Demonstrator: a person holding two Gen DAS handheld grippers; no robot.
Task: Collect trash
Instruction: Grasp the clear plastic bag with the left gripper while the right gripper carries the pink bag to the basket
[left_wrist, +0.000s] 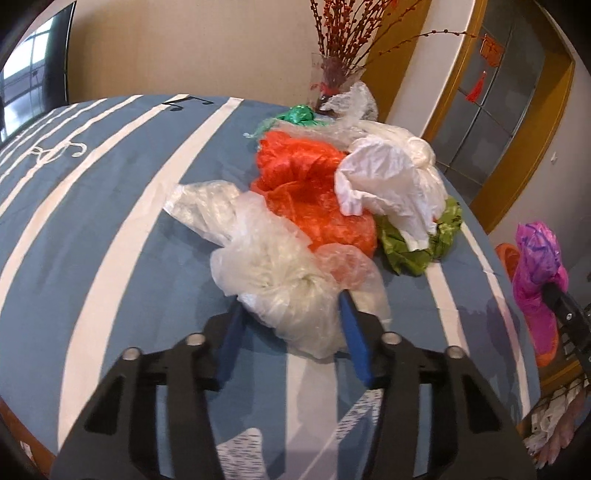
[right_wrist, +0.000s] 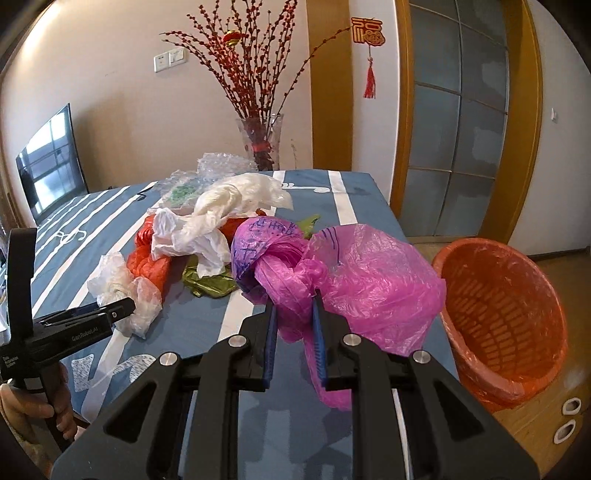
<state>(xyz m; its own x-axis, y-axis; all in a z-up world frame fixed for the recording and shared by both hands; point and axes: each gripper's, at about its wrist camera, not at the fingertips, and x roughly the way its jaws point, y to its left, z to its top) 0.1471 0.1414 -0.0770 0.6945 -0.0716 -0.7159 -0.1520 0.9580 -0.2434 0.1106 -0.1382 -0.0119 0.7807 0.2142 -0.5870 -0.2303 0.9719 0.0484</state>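
Note:
A crumpled clear plastic bag (left_wrist: 273, 280) lies at the near end of a pile of bags on the blue striped tablecloth (left_wrist: 110, 192). My left gripper (left_wrist: 291, 306) has its blue pads pressed on both sides of that bag; the right wrist view shows the same gripper (right_wrist: 122, 308) at the clear bag (right_wrist: 118, 284). My right gripper (right_wrist: 295, 306) is shut on a knotted pink plastic bag (right_wrist: 369, 280), held above the table's right edge. An orange mesh basket (right_wrist: 509, 314) with a liner stands on the floor just right of it.
The pile holds an orange bag (left_wrist: 306, 177), a white bag (left_wrist: 391, 181), a light green bag (left_wrist: 406, 251) and bubble wrap (right_wrist: 221, 164). A glass vase (right_wrist: 262, 140) of red branches stands at the table's far edge. A hand (right_wrist: 33, 410) holds the left gripper's handle.

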